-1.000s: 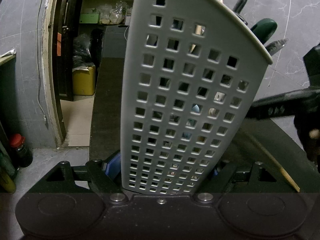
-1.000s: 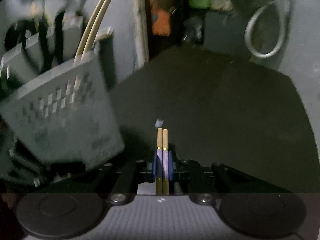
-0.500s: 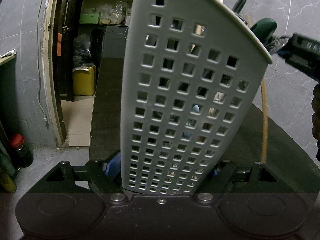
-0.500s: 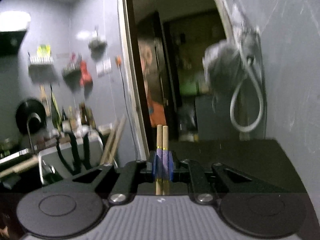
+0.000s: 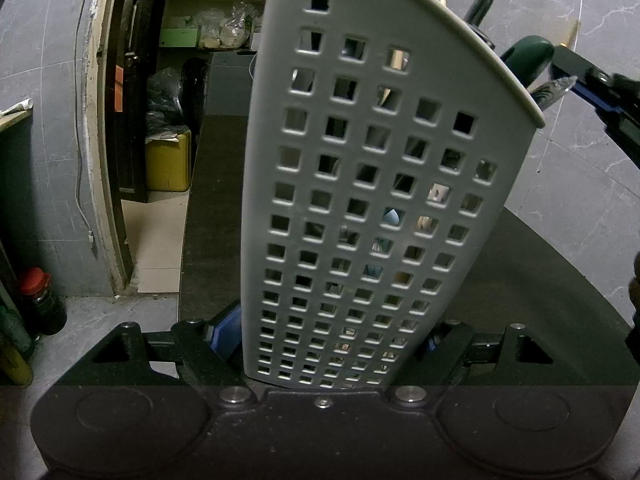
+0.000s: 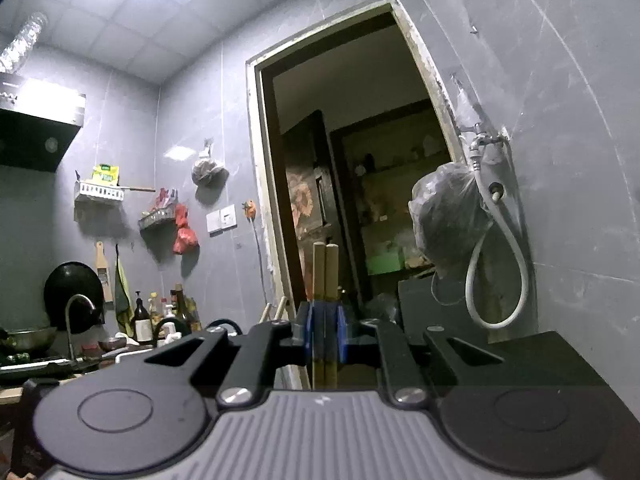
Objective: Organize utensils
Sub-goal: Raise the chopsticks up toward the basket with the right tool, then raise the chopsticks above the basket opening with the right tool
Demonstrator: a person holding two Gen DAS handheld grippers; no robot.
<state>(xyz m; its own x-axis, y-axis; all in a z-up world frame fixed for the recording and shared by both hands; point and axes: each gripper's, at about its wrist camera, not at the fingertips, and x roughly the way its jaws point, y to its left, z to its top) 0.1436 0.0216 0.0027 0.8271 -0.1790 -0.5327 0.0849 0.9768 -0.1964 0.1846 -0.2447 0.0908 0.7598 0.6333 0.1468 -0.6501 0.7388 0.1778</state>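
A grey perforated utensil holder [image 5: 372,184] fills the left wrist view, standing on a dark counter [image 5: 532,280]. My left gripper [image 5: 328,336] is shut on its lower part, with a blue pad [image 5: 224,332] against its left side. A black handle [image 5: 480,4] and a green handle [image 5: 528,58] stick out of its top. My right gripper [image 6: 325,332] is shut on a pair of wooden chopsticks [image 6: 326,272] that point slightly upward. From the left wrist view the right gripper [image 5: 592,88] hangs beside the holder's upper right rim, a chopstick end [image 5: 570,32] showing above it.
An open doorway [image 6: 352,200] leads to a cluttered room with a yellow can [image 5: 168,164]. A bag [image 6: 448,216] and a white hose [image 6: 500,264] hang on the right wall. A faucet [image 6: 78,308], bottles [image 6: 160,316] and a wok [image 6: 72,288] stand at the left.
My right gripper swung up from the counter to about level, lifting the chopsticks, and rose to the holder's upper right rim. The left gripper and holder stayed still.
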